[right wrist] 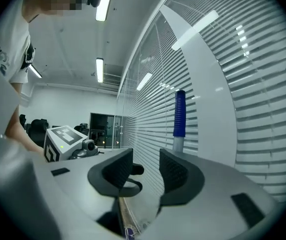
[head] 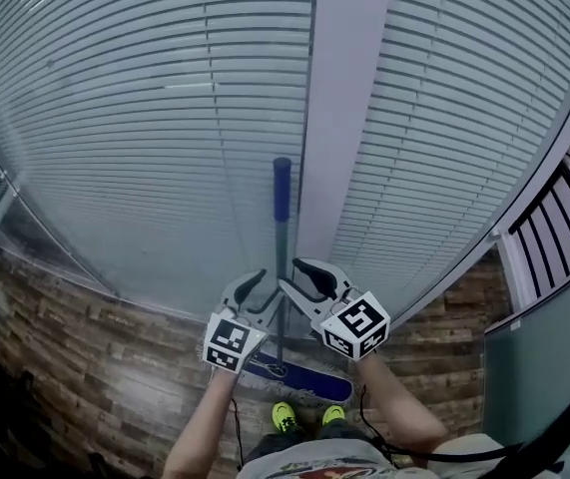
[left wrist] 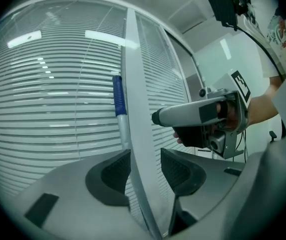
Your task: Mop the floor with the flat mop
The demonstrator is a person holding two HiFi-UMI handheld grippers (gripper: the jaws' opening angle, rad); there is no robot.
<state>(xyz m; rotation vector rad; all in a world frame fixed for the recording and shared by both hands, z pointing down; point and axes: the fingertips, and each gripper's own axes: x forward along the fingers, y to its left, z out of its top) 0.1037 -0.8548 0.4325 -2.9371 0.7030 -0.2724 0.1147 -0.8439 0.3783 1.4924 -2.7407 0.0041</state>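
Note:
The flat mop stands on its own against the blinds. Its blue grip (head: 282, 188) tops a grey shaft (head: 282, 267), and the blue mop head (head: 309, 379) lies on the floor below. My left gripper (head: 268, 289) is open just left of the shaft; my right gripper (head: 292, 274) is open just right of it. Neither holds the shaft. In the left gripper view the blue grip (left wrist: 117, 95) stands beyond the left pad of the open left gripper (left wrist: 145, 166), with the right gripper (left wrist: 203, 119) alongside. In the right gripper view the grip (right wrist: 180, 114) rises past the right pad of the open right gripper (right wrist: 145, 171).
Slatted blinds (head: 145, 118) behind glass fill the wall ahead, split by a white upright post (head: 349, 118). Wood-plank floor (head: 85, 347) runs along its foot. The person's green shoes (head: 285, 414) stand just behind the mop head. A dark railing (head: 559, 213) and a grey panel (head: 544, 367) are at the right.

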